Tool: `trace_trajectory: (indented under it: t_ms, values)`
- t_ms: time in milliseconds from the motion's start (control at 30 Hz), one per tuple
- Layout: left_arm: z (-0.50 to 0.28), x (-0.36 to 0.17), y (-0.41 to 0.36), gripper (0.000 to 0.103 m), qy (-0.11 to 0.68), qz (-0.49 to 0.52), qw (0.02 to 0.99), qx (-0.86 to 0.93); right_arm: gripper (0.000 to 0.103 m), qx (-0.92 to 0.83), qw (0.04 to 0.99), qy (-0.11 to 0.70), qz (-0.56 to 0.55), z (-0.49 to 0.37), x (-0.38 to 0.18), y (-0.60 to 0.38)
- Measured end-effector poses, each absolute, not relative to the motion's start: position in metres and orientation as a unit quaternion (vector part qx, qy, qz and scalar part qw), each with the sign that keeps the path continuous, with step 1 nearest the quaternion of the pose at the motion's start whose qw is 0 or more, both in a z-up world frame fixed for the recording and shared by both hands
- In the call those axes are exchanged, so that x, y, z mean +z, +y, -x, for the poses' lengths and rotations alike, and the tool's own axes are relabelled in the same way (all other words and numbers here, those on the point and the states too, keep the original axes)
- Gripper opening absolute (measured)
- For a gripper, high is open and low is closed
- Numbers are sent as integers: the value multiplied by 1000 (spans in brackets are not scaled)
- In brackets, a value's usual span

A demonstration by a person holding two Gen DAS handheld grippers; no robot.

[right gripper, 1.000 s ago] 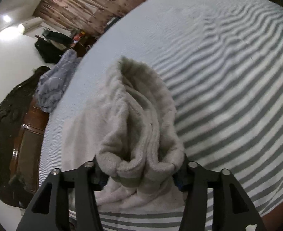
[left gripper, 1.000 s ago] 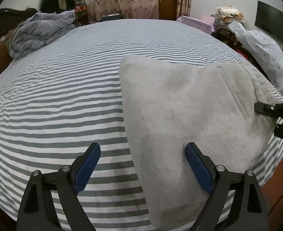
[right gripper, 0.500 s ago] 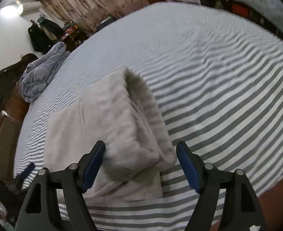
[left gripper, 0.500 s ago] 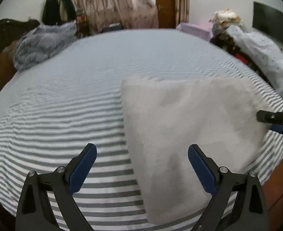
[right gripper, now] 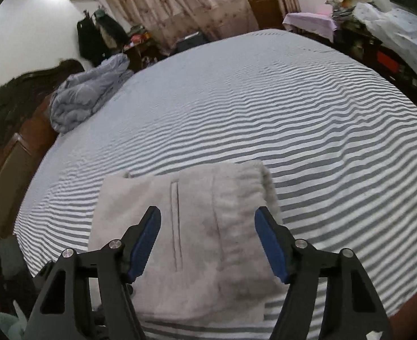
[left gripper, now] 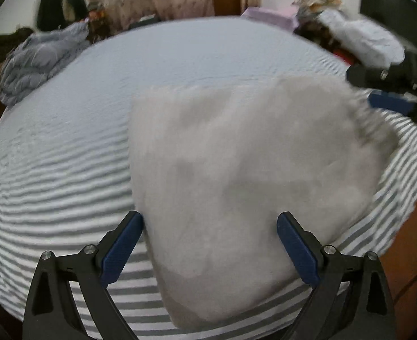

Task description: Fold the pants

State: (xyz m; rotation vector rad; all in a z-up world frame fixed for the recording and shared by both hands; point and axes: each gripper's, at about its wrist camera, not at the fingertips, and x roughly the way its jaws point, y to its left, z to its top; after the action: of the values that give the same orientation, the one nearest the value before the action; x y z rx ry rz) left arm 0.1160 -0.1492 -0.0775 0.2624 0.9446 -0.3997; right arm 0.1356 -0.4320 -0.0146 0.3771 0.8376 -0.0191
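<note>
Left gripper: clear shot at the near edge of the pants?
Probably yes. The left gripper is open, its fingers straddling the near part of the folded pants, with nothing lying between; the right gripper sits off at the far right corner.

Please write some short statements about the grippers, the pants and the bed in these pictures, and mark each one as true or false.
1. Both grippers are open. True: the left gripper and the right gripper each have their jaws apart, with nothing clamped.
2. The pants lie folded on the bed. True.
3. The sheet is plain white. False: it has grey and white stripes.
4. The pants are dark blue. False: they are light grey and fluffy.
5. A bundled quilt lies at the far left of the bed. True.
6. The right gripper is clamped on the waistband. False: its jaws are open above the pants.
</note>
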Motion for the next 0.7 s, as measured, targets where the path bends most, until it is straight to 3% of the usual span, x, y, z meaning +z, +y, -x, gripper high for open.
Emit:
trace_trajectory:
  t_ms: [200,333,700]
  values:
    - [-129,-94,-143,96,486,-77,849,-191,63,-44,877,449,-163,-153,-52,-438]
    - [-131,-98,-144,97,488,-72,848,-192,60,-17,851,463,-248,-151,-81,-458]
    - [-130,-101,-139,97,489,-68,849,-191,63,-42,872,457,-167,-108,-53,-434]
